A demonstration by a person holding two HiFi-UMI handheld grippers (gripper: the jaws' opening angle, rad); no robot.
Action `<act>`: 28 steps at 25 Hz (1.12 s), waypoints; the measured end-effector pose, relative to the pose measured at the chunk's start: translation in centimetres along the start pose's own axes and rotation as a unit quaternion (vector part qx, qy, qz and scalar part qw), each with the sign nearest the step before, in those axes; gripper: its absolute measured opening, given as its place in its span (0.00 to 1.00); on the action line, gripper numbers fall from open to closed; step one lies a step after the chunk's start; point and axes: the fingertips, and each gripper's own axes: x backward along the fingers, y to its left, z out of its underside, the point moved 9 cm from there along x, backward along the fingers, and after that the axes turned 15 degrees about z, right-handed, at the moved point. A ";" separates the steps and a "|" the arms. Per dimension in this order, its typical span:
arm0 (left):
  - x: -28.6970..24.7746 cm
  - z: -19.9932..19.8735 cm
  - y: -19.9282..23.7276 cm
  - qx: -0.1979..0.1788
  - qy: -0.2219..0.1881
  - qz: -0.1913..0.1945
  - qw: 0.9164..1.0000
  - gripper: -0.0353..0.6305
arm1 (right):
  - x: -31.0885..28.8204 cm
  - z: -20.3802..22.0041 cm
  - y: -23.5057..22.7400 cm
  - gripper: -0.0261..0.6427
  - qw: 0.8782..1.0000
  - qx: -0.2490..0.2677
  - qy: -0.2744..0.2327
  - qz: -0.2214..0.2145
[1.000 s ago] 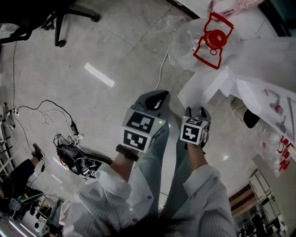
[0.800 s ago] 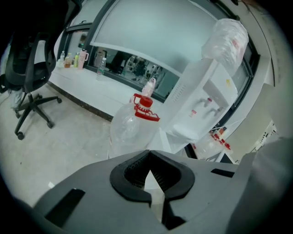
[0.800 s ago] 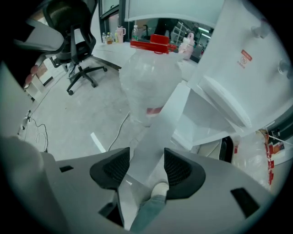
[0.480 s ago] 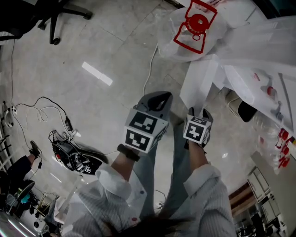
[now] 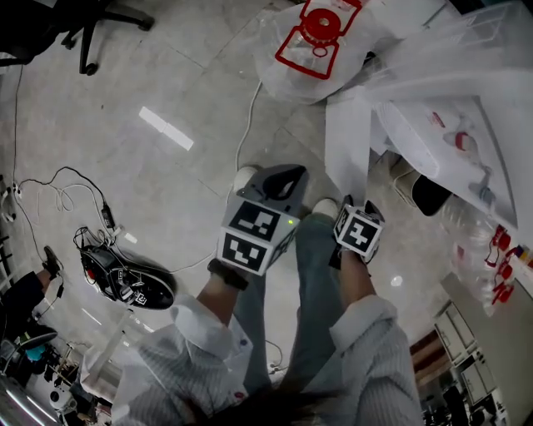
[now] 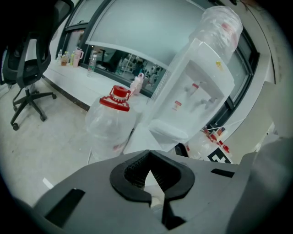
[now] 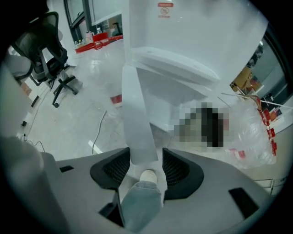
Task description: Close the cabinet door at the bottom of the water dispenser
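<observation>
The white water dispenser (image 5: 433, 125) stands at the upper right of the head view. Its bottom cabinet door (image 5: 346, 141) hangs open, swung out towards me. In the right gripper view the door (image 7: 137, 114) shows edge-on beyond the open jaws of my right gripper (image 7: 145, 164), not touching them. That right gripper (image 5: 358, 205) hovers just short of the door's near end. In the head view my left gripper (image 5: 283, 177) is held over my legs, left of the door. The left gripper (image 6: 149, 160) has its tips together, empty, and faces the dispenser (image 6: 197, 87).
A big clear water jug with a red cap (image 5: 308, 42) lies on the floor by the dispenser. A white cable (image 5: 241, 125) runs across the tiles. A black device with wires (image 5: 125, 283) sits at the left, an office chair (image 5: 83, 25) at the top left. Plastic-wrapped bottles (image 5: 491, 258) are at the right.
The dispenser, its open door and the jug have slid left and down in the head view, so I am closer to them. Both grippers keep nearly the same pose.
</observation>
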 end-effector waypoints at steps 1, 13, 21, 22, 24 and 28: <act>-0.5 0.0 -0.5 0.000 -0.002 0.000 1.000 0.07 | -0.3 -0.1 -0.7 0.35 1.000 -0.005 0.000 -0.001; -5.2 2.1 -4.8 0.029 -0.022 -0.026 0.999 0.07 | -3.8 -0.5 -7.6 0.35 1.000 -0.001 -0.006 -0.025; -7.8 3.5 -6.6 0.055 -0.044 -0.049 0.996 0.07 | -5.7 -1.9 -10.6 0.26 0.998 0.022 -0.036 -0.048; -8.1 3.7 -6.9 0.057 -0.045 -0.049 0.996 0.07 | -6.0 -2.1 -11.0 0.25 0.998 0.019 -0.039 -0.047; -8.6 4.1 -7.3 0.061 -0.047 -0.049 0.996 0.07 | -6.5 -2.6 -11.9 0.23 0.998 0.016 -0.045 -0.042; -9.0 4.8 -7.6 0.067 -0.045 -0.050 0.996 0.07 | -7.3 -3.7 -13.2 0.21 0.998 0.021 -0.055 -0.036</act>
